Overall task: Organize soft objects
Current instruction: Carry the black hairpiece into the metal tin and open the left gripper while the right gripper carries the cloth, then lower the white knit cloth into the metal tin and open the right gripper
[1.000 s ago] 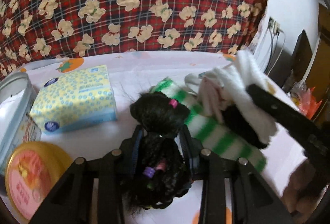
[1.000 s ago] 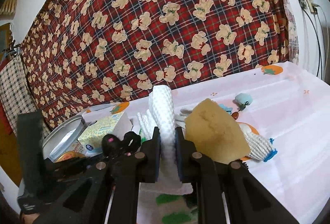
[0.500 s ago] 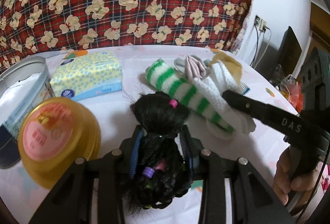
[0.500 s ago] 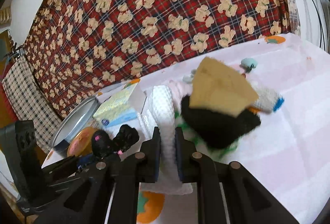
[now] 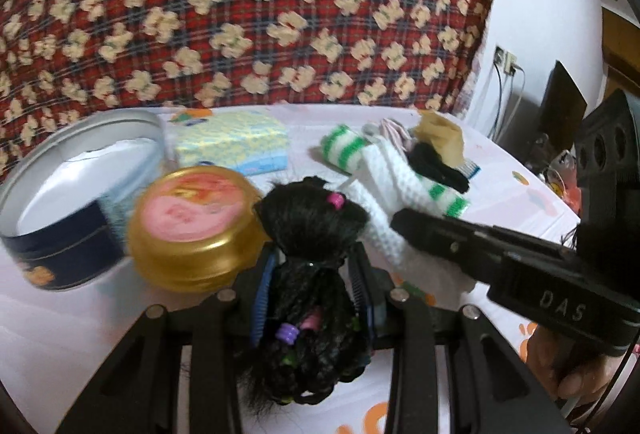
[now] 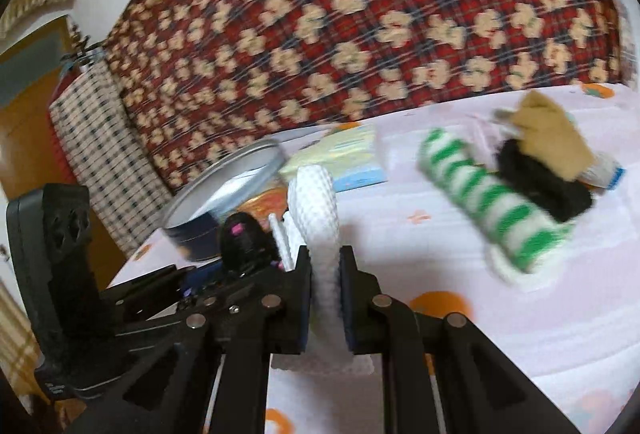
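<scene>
My left gripper is shut on a black braided hair piece with pink and purple beads, held over the table beside the gold lid. My right gripper is shut on a white knitted cloth; it also shows in the left wrist view. A pile lies on the pink tablecloth: a green-and-white striped sock, a black soft piece and a tan piece. The left gripper and hair piece sit just left of the right gripper.
An open round tin with a dark blue band stands at the left, next to a gold lid with a pink top. A yellow-and-blue tissue pack lies behind them. A red bear-print cloth hangs at the back.
Both grippers have pulled back and to the left, away from the pile. The white cloth came out of the pile with the right gripper. The tin and gold lid are closer to the left gripper.
</scene>
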{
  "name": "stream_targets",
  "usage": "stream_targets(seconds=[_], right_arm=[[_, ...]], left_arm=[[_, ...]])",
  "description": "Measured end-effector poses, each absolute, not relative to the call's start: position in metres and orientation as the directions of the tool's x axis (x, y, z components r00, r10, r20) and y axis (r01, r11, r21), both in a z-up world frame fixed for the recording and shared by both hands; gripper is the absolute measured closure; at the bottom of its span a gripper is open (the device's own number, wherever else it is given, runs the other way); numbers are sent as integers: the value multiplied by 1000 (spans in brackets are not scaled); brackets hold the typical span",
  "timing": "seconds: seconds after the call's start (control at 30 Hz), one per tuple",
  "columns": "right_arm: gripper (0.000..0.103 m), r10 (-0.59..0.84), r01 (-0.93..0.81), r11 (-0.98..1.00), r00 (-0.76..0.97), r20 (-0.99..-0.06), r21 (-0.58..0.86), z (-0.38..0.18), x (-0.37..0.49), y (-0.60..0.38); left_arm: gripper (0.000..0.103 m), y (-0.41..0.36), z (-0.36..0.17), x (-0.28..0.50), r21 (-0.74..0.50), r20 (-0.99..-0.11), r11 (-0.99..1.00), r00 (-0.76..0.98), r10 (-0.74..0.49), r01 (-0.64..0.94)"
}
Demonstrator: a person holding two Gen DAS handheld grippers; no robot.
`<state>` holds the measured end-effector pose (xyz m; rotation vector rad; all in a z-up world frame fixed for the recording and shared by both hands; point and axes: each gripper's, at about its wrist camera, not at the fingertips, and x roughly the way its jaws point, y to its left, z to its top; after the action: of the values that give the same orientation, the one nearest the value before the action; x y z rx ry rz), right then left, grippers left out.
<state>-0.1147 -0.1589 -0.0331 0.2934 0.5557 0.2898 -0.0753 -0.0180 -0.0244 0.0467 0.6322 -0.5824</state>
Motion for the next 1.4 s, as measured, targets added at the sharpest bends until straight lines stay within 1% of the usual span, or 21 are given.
stream_targets(seconds=[0.17, 0.37, 0.57, 0.73, 0.87, 1.03, 1.1, 1.2, 1.27, 1.37, 1.4], right_arm=[[89, 424, -281, 894, 782, -456, 350, -27, -108, -120], [89, 517, -386, 851, 733, -443, 355, -18, -87, -69], [88, 575, -451, 815, 710, -407, 365, 0, -55, -25], [88, 552, -447, 829, 748, -367, 335, 10, -23, 0], [88, 510, -412, 854, 784, -353, 319, 11, 6, 12], [88, 463, -359, 876, 813, -354, 321, 3, 37, 19], [88, 448, -338, 881, 821, -354, 332, -3, 47, 18], [88, 424, -310, 892, 829, -365, 330, -10, 58, 15], [88, 418, -300, 895, 824, -383, 332, -14, 66, 13], [88, 416, -290, 895, 817, -398, 340, -18, 73, 10], [88, 425, -298, 890, 817, -390, 345, -18, 73, 10]], left_arm=[[68, 19, -16, -81, -120, -546, 875, 705, -453, 470], [68, 63, -12, -76, -89, -530, 935, 779, -337, 344], [68, 107, -3, -59, -96, -492, 972, 838, -235, 216], [68, 135, 11, -35, -99, -451, 987, 878, -159, 128], [68, 143, 13, -14, -74, -429, 995, 899, -90, 64], [69, 144, 8, 24, -58, -432, 998, 902, -13, -14], [71, 144, 6, 37, -55, -432, 997, 901, 21, -49], [71, 139, 0, 54, -3, -429, 995, 898, 92, -103], [71, 137, -5, 63, 11, -432, 994, 896, 100, -106], [71, 139, -12, 73, -23, -448, 993, 889, 95, -118], [71, 140, -15, 76, -32, -450, 992, 888, 96, -124]])
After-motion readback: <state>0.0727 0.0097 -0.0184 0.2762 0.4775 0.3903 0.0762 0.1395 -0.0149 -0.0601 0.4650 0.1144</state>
